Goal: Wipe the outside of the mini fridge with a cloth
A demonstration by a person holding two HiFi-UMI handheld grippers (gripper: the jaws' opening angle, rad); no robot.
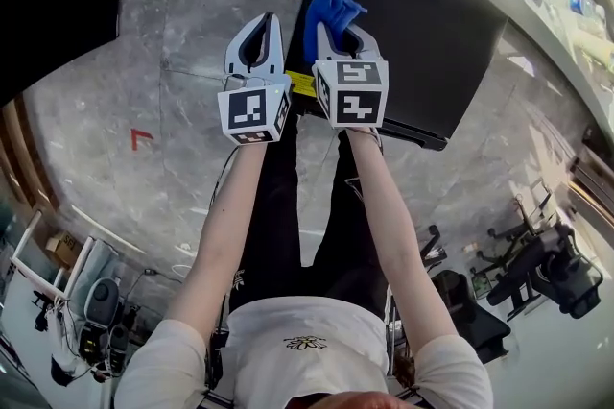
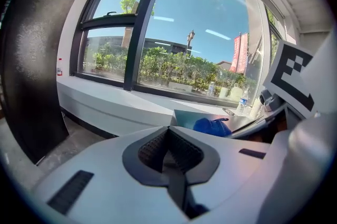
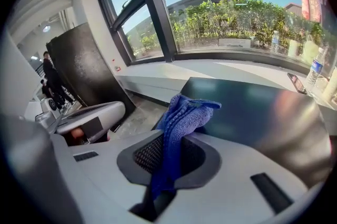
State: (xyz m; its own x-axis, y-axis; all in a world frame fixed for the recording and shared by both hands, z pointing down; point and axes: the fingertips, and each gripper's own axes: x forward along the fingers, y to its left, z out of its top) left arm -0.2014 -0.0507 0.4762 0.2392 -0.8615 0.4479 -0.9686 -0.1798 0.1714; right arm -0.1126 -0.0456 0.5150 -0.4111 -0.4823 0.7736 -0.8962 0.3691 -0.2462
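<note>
Firmly, the right hand-held gripper [image 3: 168, 146] pinches a nubby blue cloth [image 3: 183, 115] over the glossy fridge [image 3: 258, 107]; left hand-held gripper [image 2: 168, 139] pressed together.

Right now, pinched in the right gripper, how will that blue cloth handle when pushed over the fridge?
The blue cloth is probably floppy: its free end droops over beyond the right gripper. Its knitted weave likely grips rather than slips. It looks light, so may bunch on the mini fridge top.

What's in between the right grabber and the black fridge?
The blue cloth. The right gripper is shut on it, and its bunched end pokes out over the mini fridge top, as the right gripper view shows.
</note>
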